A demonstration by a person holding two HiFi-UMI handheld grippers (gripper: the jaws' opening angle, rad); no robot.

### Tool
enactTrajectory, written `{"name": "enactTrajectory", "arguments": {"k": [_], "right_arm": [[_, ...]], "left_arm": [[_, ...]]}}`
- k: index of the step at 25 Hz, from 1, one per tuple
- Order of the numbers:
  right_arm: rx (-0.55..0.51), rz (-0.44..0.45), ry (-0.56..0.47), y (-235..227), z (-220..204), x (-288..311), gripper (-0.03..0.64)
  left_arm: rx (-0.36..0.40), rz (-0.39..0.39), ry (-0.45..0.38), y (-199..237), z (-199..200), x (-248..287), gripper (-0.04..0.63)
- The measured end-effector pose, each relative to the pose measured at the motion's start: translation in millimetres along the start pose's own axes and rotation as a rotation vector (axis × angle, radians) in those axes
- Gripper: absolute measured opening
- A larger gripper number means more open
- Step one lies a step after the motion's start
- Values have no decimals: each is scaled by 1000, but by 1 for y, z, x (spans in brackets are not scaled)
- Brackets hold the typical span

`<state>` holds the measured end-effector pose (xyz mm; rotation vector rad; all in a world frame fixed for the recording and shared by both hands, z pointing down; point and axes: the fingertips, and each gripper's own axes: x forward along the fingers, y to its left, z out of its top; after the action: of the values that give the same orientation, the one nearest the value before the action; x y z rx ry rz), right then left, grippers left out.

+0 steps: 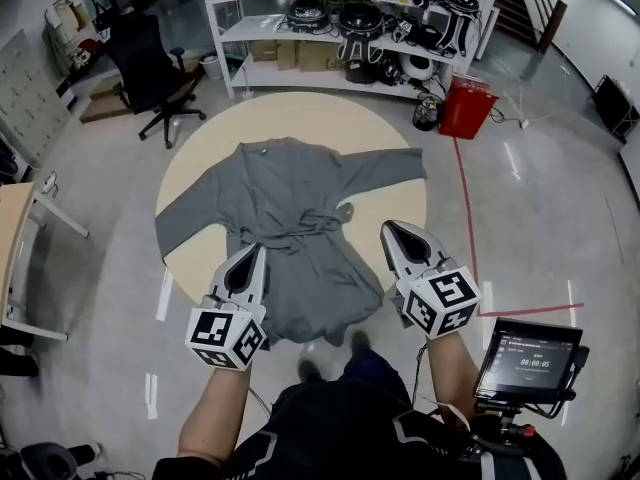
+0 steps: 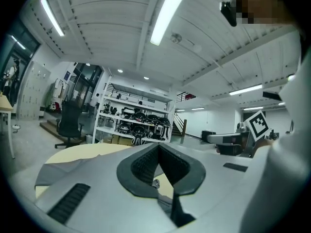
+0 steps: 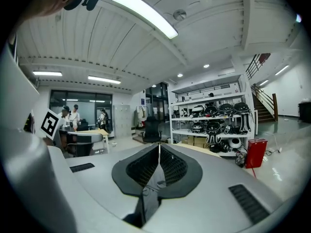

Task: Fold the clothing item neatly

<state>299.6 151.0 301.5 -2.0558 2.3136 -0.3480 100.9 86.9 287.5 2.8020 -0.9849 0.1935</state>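
Nearest the person, a small screen [image 1: 528, 358] is showing a timer whose digits are too small to read for sure. The 2 white cubes with black square markers are riding on the left hand-held gripper [image 1: 259, 251] and the right hand-held gripper [image 1: 389, 228], each pressing its ribbed black jaws together on nothing. Beyond them the soft grey robe [image 1: 290, 203] is lying flat, sleeves spread and belt crossing the waist, on the round beige counter [image 1: 300, 118], and farther back a red bin [image 1: 467, 106] and white shelving [image 1: 300, 28] carrying glossy black gear are standing.
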Motion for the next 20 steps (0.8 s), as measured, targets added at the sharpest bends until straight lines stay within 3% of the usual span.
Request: {"name": "enactTrajectory", "arguments": {"k": [6,11,16,20], "right_arm": [[116,-76,-30,-173,0,66,11],[191,-139,-5,-224,-23,71,50],[413,-191,120,-370,-120,130,138],[557,-253,215,-412,-196,147,155]], "left_arm": [[11,-13,21,-13,5,171,-2],[-11,-107,79,-35,-3,216,-3],[-27,-146,259,-63,-70,371,-3],[-18,-194,425,-73,-129,415,-2]]}}
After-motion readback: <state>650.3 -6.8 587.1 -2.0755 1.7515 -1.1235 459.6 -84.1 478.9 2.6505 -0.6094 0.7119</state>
